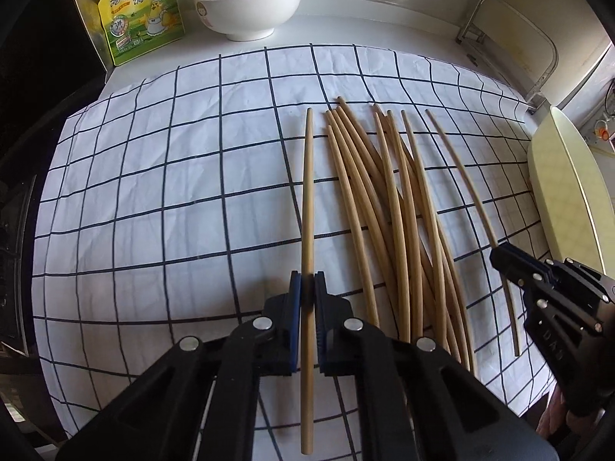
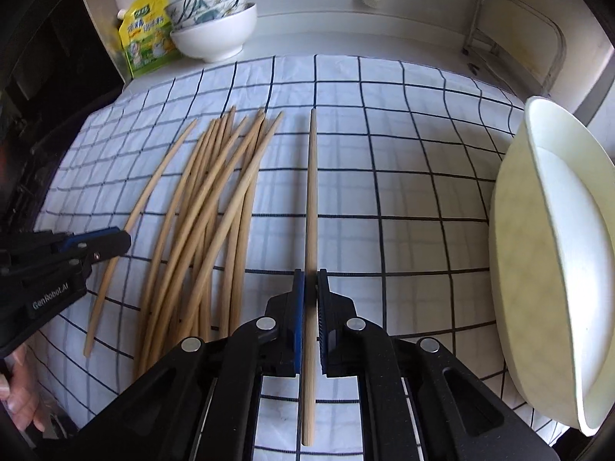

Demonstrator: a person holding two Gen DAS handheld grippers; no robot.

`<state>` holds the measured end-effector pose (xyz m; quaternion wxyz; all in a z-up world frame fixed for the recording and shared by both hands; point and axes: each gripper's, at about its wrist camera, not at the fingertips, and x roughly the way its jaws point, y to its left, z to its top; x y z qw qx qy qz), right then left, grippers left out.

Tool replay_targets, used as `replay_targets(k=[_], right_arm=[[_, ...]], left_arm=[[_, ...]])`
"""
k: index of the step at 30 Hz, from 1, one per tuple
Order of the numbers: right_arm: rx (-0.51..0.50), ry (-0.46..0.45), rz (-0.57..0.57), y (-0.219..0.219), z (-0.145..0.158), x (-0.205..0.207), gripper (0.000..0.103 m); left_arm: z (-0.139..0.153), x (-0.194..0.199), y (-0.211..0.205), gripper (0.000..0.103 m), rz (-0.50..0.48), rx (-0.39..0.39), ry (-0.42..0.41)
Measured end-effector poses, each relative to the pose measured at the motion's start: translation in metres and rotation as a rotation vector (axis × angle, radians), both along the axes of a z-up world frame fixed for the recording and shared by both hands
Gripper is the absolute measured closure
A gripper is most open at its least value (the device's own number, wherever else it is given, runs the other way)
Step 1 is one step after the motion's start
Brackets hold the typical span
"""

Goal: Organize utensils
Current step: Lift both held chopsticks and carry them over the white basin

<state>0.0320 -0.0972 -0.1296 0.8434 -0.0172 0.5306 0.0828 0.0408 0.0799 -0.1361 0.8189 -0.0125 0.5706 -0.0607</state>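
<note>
Several wooden chopsticks lie fanned on a white checked cloth. In the left wrist view my left gripper is shut on the leftmost chopstick, which runs straight between the blue pads. At the right, my right gripper pinches the rightmost chopstick. In the right wrist view my right gripper is shut on that single chopstick, apart from the pile. My left gripper sits at the pile's left edge on its own chopstick.
Stacked bowls and a yellow seasoning pouch stand at the back left, off the cloth. A large cream basin sits close on the right. A metal rack stands at the back right. A person's hand shows at lower left.
</note>
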Motion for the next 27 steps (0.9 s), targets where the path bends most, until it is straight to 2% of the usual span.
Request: replay_targets(k=[6,12,16,20,27], right_arm=[[0.058,-0.011,-0.017,-0.009,0.031,-0.006,0.097],[0.092,-0.076,-0.037,-0.033,0.070,-0.016,0.097],[0.105,-0.119,-0.093,-0.071,0.092,-0.025,0.097],[0.092,-0.163,-0.193,-0.129,0.108,-0.034,0.097],[0.098,-0.158,-0.376,-0.226,0.103,-0.038,0.097]], left_arm=[[0.032,-0.008,-0.001,0.096,-0.004,-0.001,-0.046],[0.077,-0.010,-0.036,0.096,-0.065,-0.034,-0.139],[0.099,-0.005,-0.084,0.096,-0.155,-0.099,-0.174],[0.117,0.000,-0.145,0.096,-0.261,-0.125,-0.212],[0.124,0.023,-0.249,0.096,-0.415,-0.161,-0.202]])
